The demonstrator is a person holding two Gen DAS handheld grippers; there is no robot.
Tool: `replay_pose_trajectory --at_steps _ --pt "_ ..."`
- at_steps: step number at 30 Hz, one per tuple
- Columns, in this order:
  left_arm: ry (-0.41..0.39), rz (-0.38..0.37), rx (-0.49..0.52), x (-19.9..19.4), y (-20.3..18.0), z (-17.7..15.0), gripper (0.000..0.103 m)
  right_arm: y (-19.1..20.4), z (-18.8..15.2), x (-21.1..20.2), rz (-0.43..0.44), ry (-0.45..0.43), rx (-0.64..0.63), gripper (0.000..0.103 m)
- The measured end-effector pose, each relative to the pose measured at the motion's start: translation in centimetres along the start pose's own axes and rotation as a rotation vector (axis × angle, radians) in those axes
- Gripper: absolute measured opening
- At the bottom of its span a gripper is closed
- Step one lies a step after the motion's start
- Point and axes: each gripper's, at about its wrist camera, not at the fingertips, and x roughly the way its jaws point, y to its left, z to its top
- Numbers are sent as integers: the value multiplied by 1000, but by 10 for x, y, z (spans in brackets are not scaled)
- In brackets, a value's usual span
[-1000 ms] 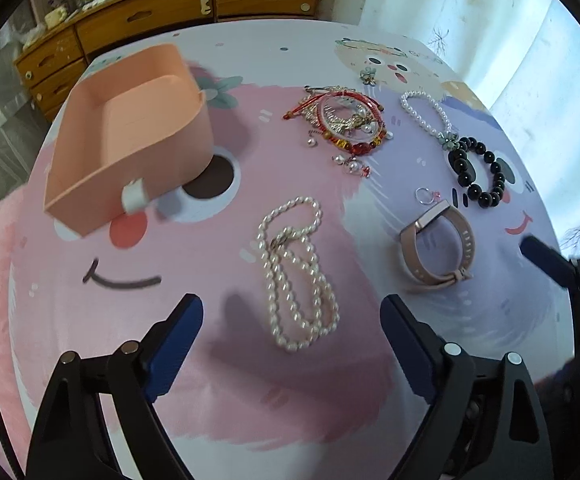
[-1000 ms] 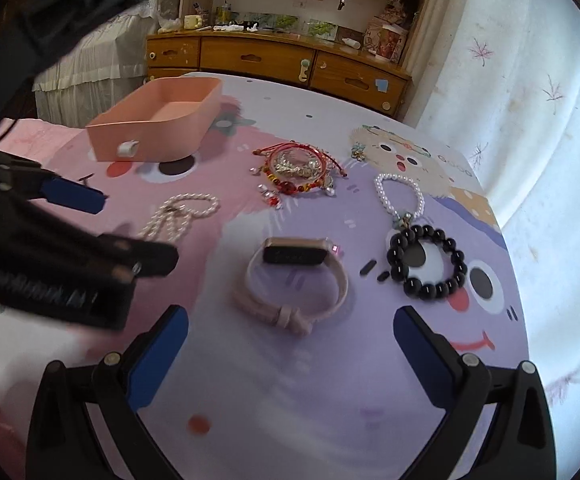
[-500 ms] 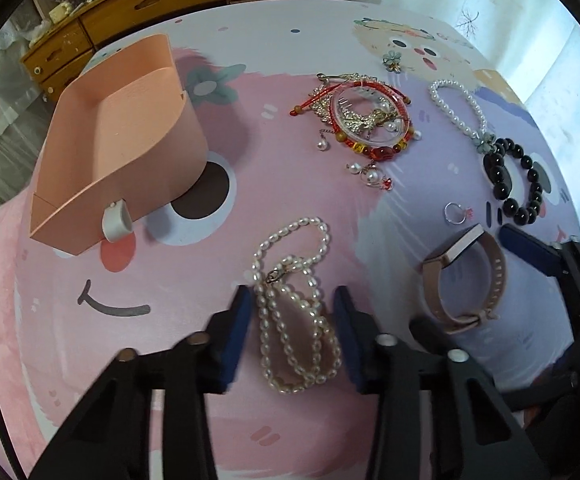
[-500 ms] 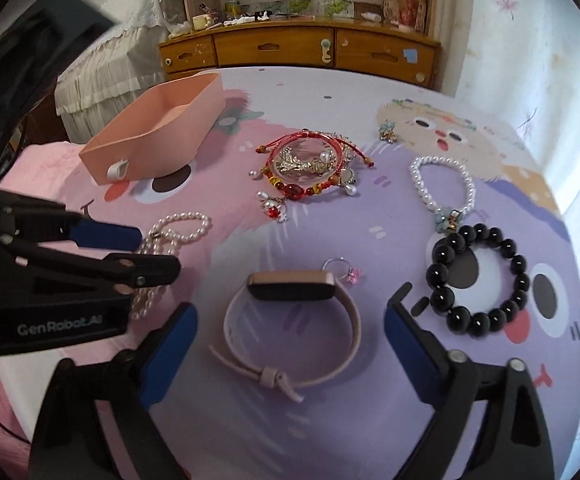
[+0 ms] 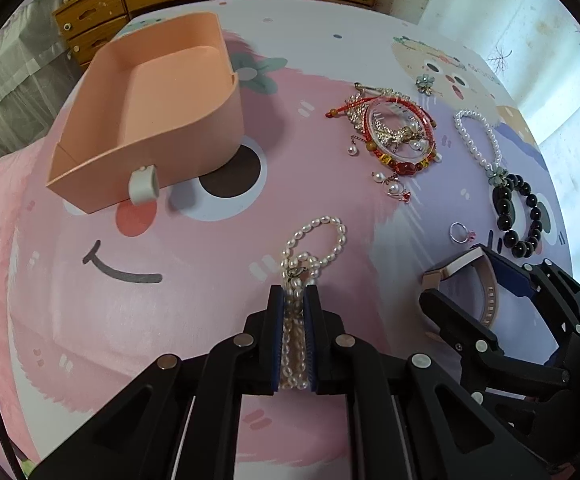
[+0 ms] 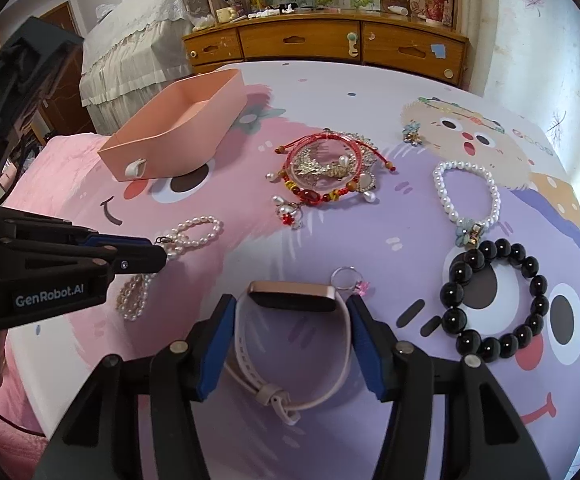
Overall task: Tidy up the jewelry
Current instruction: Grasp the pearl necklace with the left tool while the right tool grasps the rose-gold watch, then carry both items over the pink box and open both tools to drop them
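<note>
**Both your grippers are down on jewelry at the near side of the table**

Your left gripper (image 5: 294, 298) is clenched on the pearl necklace (image 5: 314, 248); the strand runs up between the blue pads, and its free loop lies flat on the cloth just ahead of the tips. Your right gripper (image 6: 288, 310) straddles the pink watch (image 6: 290, 344); its jaws are closing, the watch sits between them, and the pads look to be at or just off the band's two sides; whether they press yet you cannot tell.

The two grippers sit near each other; in the left wrist view the right one fills the lower right corner, so you have little free room on that side.

The pink box (image 5: 150, 120) stands open at the far left, well apart from both tools; the stretch of tablecloth (image 5: 90, 340) between the necklace and the box is bare. A small ring (image 6: 348, 278) lies just beyond the watch face, close to your right pad; the black bead bracelet (image 6: 494, 300) lies to its right, near the table's right edge; the white pearl bracelet (image 6: 466, 196) touches it from behind. The red bracelet pile (image 6: 322, 174) sits mid-table; a flower brooch (image 6: 411, 133) lies beyond it. A wooden dresser (image 6: 330, 44) stands past the far edge.
</note>
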Motion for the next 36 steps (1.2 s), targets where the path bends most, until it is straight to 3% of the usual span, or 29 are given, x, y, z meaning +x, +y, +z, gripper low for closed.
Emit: replay_pose_trajectory --at_steps 10,18,30,36 --pt "-55 -57 67 -57 5 11 7 20 18 -18 62 -40 -20 56" --pt "-100 -38 124 -114 28 44 7 51 50 -31 89 -108 -53 56" --pt "-317 0 230 -191 67 107 7 103 119 -42 77 -264 -84 56" --pt "-393 -26 280 -194 80 135 7 117 149 -33 61 -325 -52 57"
